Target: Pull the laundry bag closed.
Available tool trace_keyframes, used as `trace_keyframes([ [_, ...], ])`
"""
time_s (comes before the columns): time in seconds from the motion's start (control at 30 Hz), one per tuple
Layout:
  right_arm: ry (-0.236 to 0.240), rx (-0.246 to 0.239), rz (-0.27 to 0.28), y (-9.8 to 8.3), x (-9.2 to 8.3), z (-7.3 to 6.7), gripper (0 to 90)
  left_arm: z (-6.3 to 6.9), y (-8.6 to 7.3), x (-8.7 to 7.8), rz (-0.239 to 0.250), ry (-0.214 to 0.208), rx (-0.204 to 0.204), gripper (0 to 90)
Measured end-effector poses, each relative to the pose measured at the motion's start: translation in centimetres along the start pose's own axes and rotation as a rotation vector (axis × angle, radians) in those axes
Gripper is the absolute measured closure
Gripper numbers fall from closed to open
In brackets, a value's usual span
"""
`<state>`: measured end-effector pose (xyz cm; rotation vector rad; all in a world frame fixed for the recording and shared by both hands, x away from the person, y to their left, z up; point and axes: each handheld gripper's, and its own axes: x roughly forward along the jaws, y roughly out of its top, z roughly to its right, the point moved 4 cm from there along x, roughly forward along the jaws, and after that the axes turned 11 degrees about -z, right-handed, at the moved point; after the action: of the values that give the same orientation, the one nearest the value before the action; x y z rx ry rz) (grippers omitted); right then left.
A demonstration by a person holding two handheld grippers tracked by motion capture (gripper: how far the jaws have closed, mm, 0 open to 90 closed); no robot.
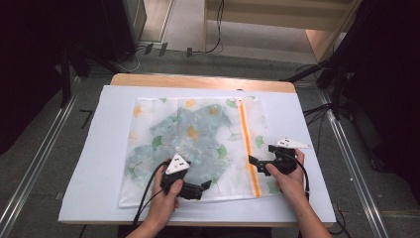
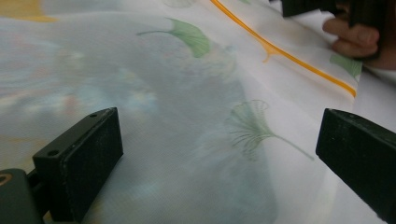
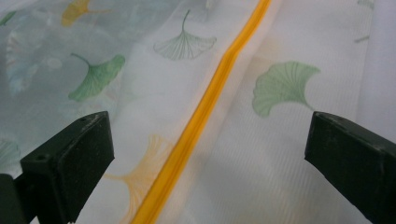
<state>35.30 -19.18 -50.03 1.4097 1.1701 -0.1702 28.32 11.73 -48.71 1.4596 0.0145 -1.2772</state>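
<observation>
A white mesh bag (image 1: 198,134) printed with ginkgo leaves lies flat on the white sheet (image 1: 94,173). Something bluish shows through its left part. An orange zipper (image 1: 247,144) runs front to back near its right side. My left gripper (image 1: 204,187) stands open over the bag's front edge, its jaws pointing right. In the left gripper view the left gripper (image 2: 219,154) has mesh (image 2: 196,140) below its wide jaws, untouched. My right gripper (image 1: 255,166) points left at the zipper. In the right gripper view the right gripper (image 3: 210,154) is open, with the zipper (image 3: 205,107) running between the jaws.
The sheet covers a wooden table (image 1: 198,81) whose back edge shows. Metal floor rails (image 1: 34,163) run along both sides, and cables and dark stands lie beyond the table. In the left gripper view the other hand (image 2: 355,37) sits past the zipper (image 2: 280,51).
</observation>
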Motion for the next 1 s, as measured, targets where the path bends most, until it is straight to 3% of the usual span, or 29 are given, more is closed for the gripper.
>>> trace_keyframes([
  [0.1,0.002,0.022,0.006,-0.9,-0.8,0.3,1.5,-1.6,-0.7,-1.1,-0.008,0.079,0.015,0.4],
  [0.23,-0.012,0.054,0.022,-2.1,-2.2,0.8,1.5,-3.5,-1.2,-2.7,-0.012,0.124,0.027,0.4],
  [0.57,-0.019,0.049,0.029,-5.2,-5.5,0.6,1.6,-8.4,-2.7,-7.6,0.038,0.151,-0.075,0.6],
  [0.7,-0.023,0.041,0.030,-6.0,-6.5,0.5,1.6,-9.6,-3.4,-9.2,0.056,0.188,-0.080,0.6],
  [0.8,-0.034,0.028,0.030,-6.5,-7.2,0.4,1.6,-10.4,-4.1,-10.3,0.071,0.189,-0.087,0.6],
  [1.0,-0.039,0.070,0.052,-7.3,-8.9,1.0,1.6,-12.1,-5.6,-12.2,0.075,0.183,-0.144,0.6],
])
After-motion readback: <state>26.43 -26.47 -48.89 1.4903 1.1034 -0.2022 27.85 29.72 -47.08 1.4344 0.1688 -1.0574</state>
